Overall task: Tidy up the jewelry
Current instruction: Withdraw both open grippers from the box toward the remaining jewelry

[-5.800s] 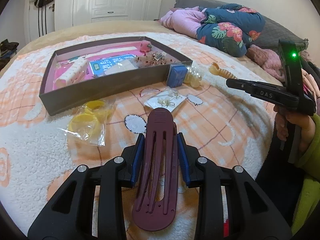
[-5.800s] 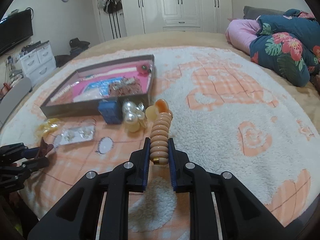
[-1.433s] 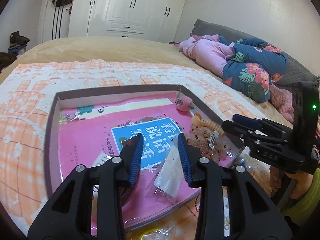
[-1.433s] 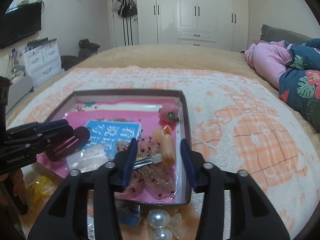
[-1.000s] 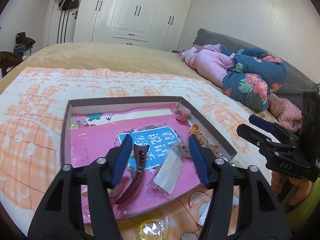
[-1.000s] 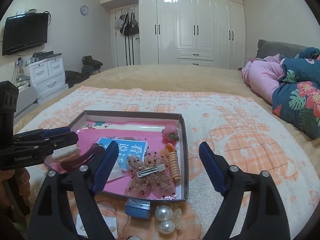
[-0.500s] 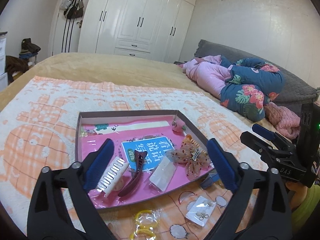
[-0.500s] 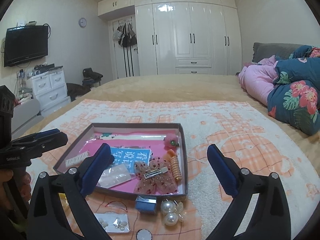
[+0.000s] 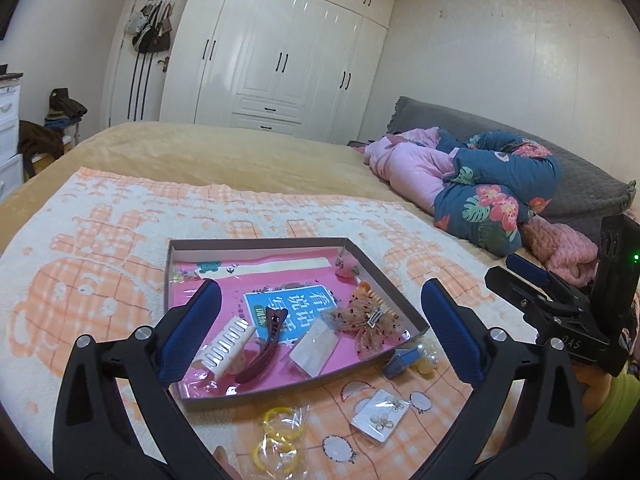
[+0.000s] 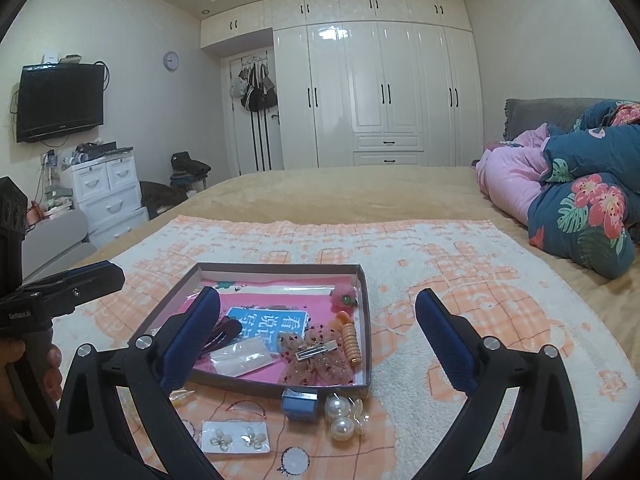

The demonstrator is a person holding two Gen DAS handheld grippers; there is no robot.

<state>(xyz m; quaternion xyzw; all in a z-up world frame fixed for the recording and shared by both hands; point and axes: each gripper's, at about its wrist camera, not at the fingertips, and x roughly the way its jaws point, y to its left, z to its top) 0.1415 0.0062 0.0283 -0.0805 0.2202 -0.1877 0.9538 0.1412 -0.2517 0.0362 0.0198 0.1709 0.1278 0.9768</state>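
Observation:
A grey box with a pink lining lies on the blanket. In it are a maroon hair clip, a white comb, a clear packet, a glittery pink bow and a peach coil clip. My left gripper hovers above the box's near side, its jaws opening wide with nothing between them. My right gripper also hangs open and empty over the box. In front of the box lie a blue case, pearl pieces, an earring card and bagged yellow rings.
The orange and white blanket covers the bed around the box. A heap of pink and floral bedding lies at the right. White wardrobes stand behind the bed, with drawers and a wall screen at the left.
Both grippers let go of the maroon clip and the coil clip, which now lie in the box. Both opened wide and drew back and up from the box.

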